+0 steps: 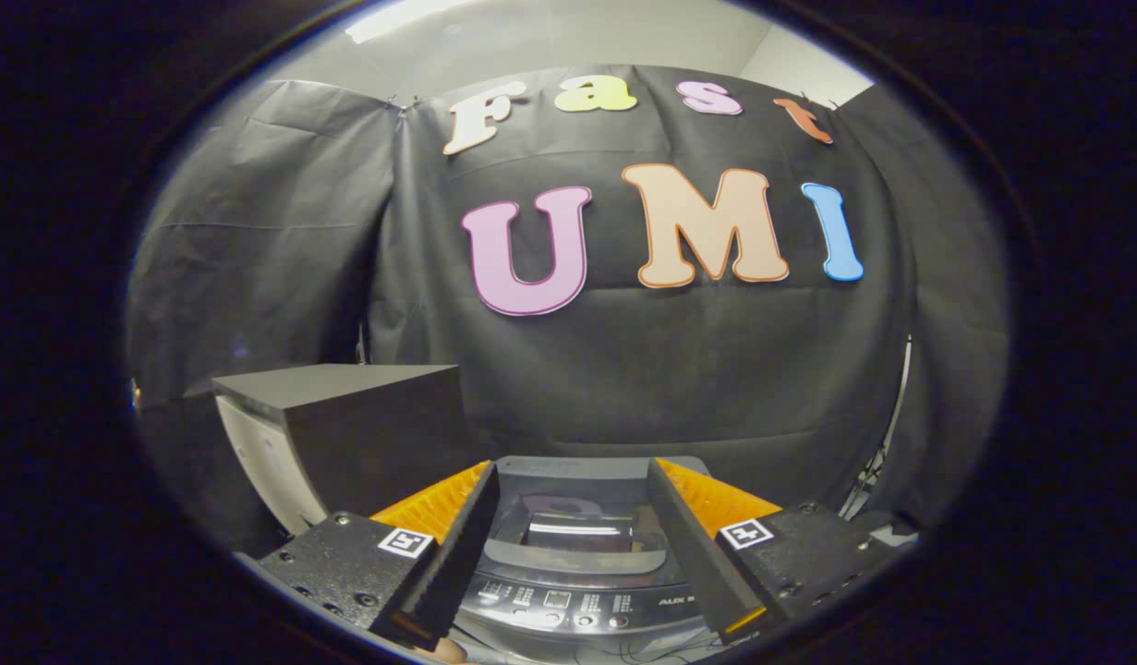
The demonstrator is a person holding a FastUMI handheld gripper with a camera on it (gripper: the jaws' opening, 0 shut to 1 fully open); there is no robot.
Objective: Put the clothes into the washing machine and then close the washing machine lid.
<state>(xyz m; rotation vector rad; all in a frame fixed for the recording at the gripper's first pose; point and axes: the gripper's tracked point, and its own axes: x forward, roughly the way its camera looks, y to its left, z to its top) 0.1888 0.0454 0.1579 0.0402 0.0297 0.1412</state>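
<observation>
We see the tool (573, 517) at the bottom centre of the frame, fingers spread wide and holding nothing. The washing machine (577, 591) sits right below and between them, low in the frame; its lid (577, 540) looks shut, a dark glossy pane with a reflection on it, and the control panel (568, 605) with small buttons runs across the near edge, just under the fingertips. The left finger (457, 545) overlaps the machine's left side, the right finger (697, 545) its right side, so the top's outer edges are covered. A dark box with a pale side (346, 434) stands at lower left, just beside the machine and behind the left finger. The black cloth wall (670, 369) hangs close behind the machine and fills the middle of the frame; above the lid, between the fingers, there is open room. A pale ceiling with a light strip shows at the top. We can't make out any clothes. The machine's front and base are cut off at the bottom, and something small and pale at the very bottom edge is too cropped to identify. Cables at lower right are hard to read.
</observation>
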